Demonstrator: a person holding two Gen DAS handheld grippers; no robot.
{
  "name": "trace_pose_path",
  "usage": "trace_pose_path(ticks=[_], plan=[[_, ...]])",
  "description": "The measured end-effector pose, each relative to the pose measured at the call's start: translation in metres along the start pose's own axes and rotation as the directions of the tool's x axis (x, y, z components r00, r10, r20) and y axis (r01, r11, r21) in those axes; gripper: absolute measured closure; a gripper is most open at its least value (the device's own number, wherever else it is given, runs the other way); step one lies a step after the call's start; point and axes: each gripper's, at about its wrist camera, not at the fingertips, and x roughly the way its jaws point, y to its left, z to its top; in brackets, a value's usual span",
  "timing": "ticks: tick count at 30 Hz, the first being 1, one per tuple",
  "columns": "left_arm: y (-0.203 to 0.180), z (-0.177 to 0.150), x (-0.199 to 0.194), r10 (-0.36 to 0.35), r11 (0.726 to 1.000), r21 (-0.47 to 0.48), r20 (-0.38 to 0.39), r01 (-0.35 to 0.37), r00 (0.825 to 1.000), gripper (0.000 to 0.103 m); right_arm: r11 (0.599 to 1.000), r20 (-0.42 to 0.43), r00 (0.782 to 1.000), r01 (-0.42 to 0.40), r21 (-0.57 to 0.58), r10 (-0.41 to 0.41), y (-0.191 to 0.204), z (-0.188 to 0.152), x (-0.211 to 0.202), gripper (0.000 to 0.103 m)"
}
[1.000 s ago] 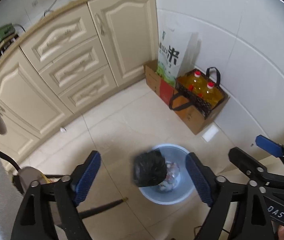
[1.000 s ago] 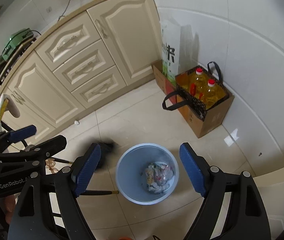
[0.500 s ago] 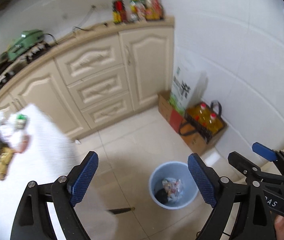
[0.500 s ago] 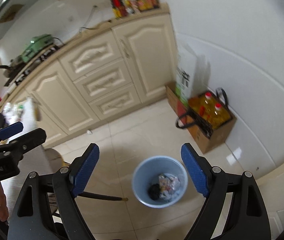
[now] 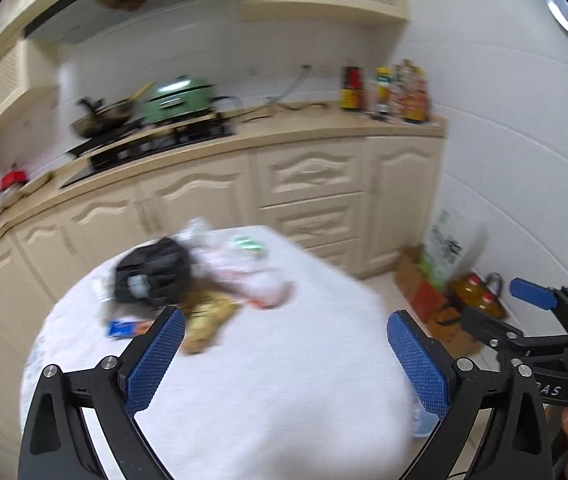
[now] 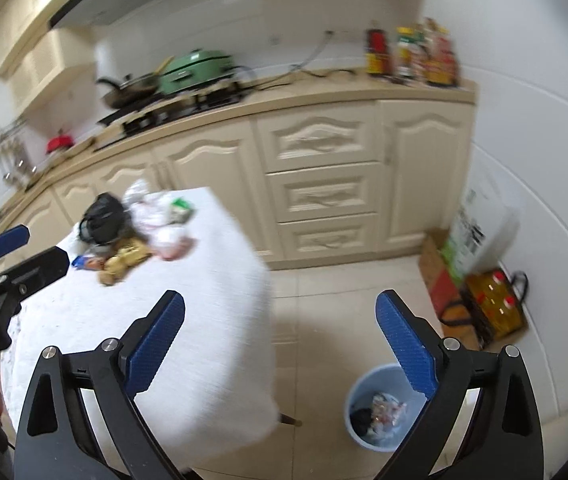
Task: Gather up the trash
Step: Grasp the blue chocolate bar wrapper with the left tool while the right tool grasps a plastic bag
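A: The trash heap (image 5: 188, 276) on the bench (image 5: 284, 380) is smeared by motion blur; beyond a black bag (image 5: 152, 270), I can't name the pieces.

B: Same in the right wrist view. And the bin (image 6: 383, 408)?

A: The right claw's finger (image 6: 407, 346) hides part of its rim. In the left wrist view only a blue sliver (image 5: 425, 426) shows past the bench edge.

B: The counter bottles' (image 5: 395, 90) labels are unreadable.

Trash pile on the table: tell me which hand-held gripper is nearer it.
Left. The left hand-held gripper is open just short of the trash pile; the right hand-held gripper is open farther back, near the table's edge above the bin.
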Motion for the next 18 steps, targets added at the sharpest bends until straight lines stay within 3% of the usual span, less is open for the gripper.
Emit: trace_pose_path(ticks=[9,13,18], plan=[[0.104,-0.03,0.012,0.099,0.986,-0.126,-0.075,-0.107,0.992,0.003,0.991,-0.08,0.996,-0.045,-0.124,0.035,0.08,0.013,0.063,0.003],[0.14,-0.034,0.046,0.148,0.963,-0.2,-0.173,-0.182,0.974,0.003,0.987,-0.123,0.991,-0.063,-0.15,0.044,0.1,0.015,0.093,0.003],[0.168,-0.041,0.084,0.108,0.933,-0.304,-0.275,-0.193,0.955,0.004,0.981,-0.172,0.984,-0.072,-0.183,0.041,0.118,0.019,0.132,0.003]])
